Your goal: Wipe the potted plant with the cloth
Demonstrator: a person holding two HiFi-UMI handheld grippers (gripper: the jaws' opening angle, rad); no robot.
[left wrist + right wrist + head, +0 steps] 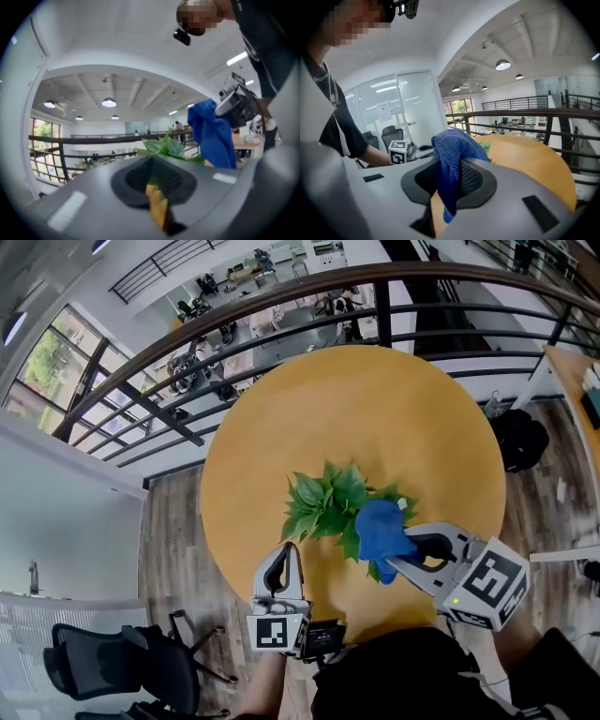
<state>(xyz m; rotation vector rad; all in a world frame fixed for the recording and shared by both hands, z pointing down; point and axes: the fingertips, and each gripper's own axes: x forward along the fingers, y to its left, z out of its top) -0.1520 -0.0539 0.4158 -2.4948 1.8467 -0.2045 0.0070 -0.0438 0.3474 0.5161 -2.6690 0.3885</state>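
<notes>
The potted plant stands near the front of a round wooden table; its green leaves hide the pot. A blue cloth lies against the plant's right side, and my right gripper is shut on it. In the right gripper view the cloth bunches up through the closed jaws of that gripper. My left gripper is at the plant's lower left leaves. In the left gripper view its jaws are closed with a sliver of green leaf between them, and the plant and cloth show beyond.
A dark metal railing curves behind the table, with a lower floor below it. Black office chairs stand at the lower left. A black bag and the edge of another table lie to the right.
</notes>
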